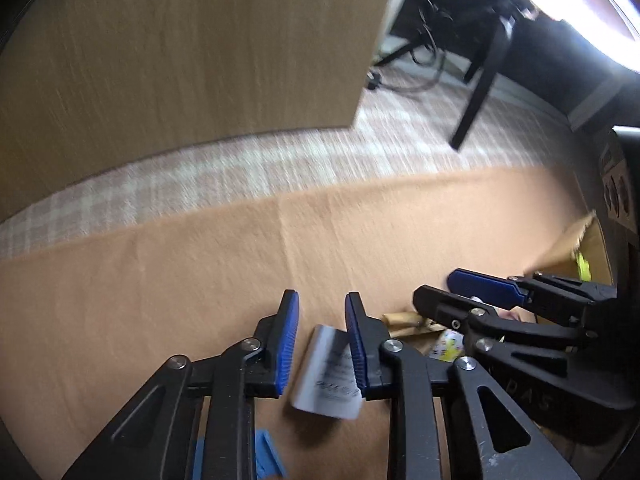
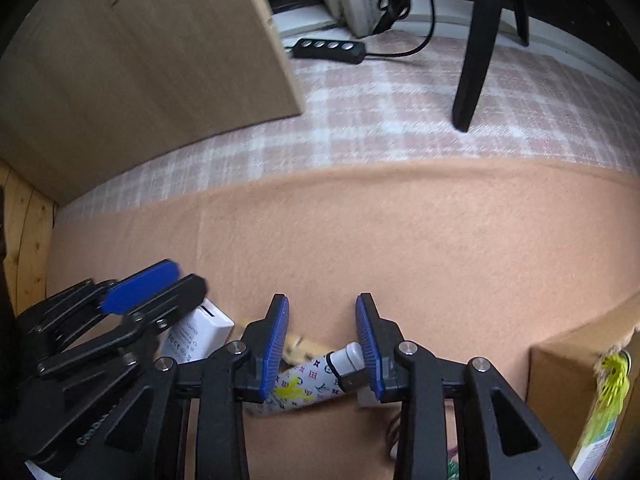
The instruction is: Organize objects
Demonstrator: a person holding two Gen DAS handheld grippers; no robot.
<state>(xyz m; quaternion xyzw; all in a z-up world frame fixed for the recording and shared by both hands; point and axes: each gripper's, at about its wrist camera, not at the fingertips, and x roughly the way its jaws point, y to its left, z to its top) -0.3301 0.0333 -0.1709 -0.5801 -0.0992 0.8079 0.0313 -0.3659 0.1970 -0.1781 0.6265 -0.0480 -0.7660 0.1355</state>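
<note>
My left gripper (image 1: 322, 304) is open above a white box with black print (image 1: 330, 372) that lies on the tan felt mat (image 1: 200, 280). The same box (image 2: 196, 334) shows in the right wrist view beside the left gripper (image 2: 182, 276). My right gripper (image 2: 322, 306) is open over a patterned white tube with a white cap (image 2: 316, 376) and a small wooden piece (image 2: 298, 350). The right gripper (image 1: 438, 286) also shows in the left wrist view, above that tube (image 1: 448, 344).
A cardboard box (image 2: 568, 376) with a yellow-green item (image 2: 614, 376) stands at the right. A wooden panel (image 2: 140, 72) stands at the back left. Plaid carpet (image 2: 400, 120), a black chair leg (image 2: 476, 48) and a power strip (image 2: 330, 49) lie beyond the mat. Blue pieces (image 1: 264, 456) lie near the front.
</note>
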